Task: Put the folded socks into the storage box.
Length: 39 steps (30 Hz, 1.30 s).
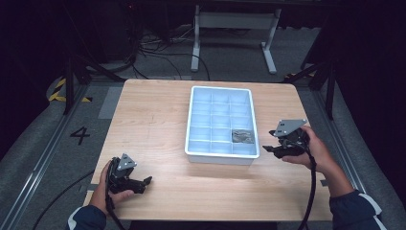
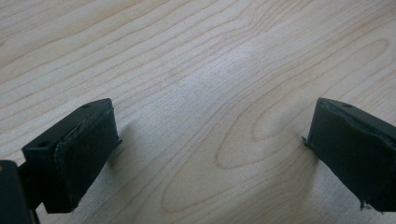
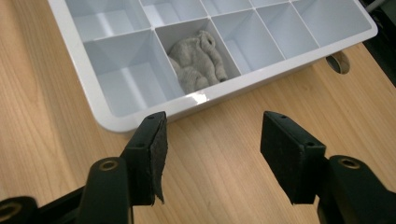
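A white tray (image 1: 221,157) split into several compartments lies at the middle of the wooden table (image 1: 158,115). A crumpled grey soft thing (image 1: 242,136) rests in a compartment on the tray's right side, near the front. My right gripper (image 1: 268,148) hovers just right of the tray, jaws pointing at it. In the right gripper view this gripper (image 3: 212,140) is open over bare wood, short of the tray's rim (image 3: 233,88), with the grey thing (image 3: 198,60) just beyond. My left gripper (image 1: 145,182) sits at the front left of the table, open (image 2: 210,144), with bare wood between its jaws.
A round hole (image 3: 339,62) in the tabletop lies beside the tray's far corner. Beyond the table stand a white desk frame (image 1: 234,28) and loose cables on the floor. A floor mark "4" (image 1: 80,135) lies left of the table.
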Motion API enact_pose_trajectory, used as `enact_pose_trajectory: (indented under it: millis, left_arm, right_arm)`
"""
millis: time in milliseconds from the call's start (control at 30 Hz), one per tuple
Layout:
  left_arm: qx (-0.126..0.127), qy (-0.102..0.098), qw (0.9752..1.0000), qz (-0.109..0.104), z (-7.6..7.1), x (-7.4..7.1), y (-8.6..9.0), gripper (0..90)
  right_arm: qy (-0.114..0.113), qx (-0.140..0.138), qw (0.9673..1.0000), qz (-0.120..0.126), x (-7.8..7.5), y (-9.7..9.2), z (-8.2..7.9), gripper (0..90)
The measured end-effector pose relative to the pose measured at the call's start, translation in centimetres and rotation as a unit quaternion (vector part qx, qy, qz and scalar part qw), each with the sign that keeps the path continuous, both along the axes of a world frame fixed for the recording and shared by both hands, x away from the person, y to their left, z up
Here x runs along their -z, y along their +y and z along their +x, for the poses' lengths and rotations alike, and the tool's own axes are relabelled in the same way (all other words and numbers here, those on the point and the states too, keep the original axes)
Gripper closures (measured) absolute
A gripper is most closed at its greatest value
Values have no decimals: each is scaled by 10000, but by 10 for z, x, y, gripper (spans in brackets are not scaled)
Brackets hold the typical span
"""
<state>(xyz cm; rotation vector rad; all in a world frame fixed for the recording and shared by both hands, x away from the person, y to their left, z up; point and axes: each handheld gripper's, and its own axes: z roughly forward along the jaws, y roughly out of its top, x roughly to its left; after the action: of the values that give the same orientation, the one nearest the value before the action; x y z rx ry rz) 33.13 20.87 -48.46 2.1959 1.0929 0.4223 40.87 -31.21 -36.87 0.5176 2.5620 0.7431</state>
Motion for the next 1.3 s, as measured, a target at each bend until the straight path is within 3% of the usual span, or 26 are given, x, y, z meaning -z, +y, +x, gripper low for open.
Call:
enact_pose_trajectory:
  millis: [400, 1033, 1300]
  left_arm:
    - [-6, -3, 10000, -4, 0, 0, 0, 21]
    - [-5, -4, 10000, -4, 0, 0, 0, 21]
    - [-5, -4, 10000, -6, 0, 0, 0, 21]
  right_arm:
    - [-18, 86, 9999, -139, 14, -15, -21, 404]
    - [-63, 267, 9996, -81, 44, -44, -45, 382]
    - [-49, 410, 9991, 124, 58, -63, -56, 364]
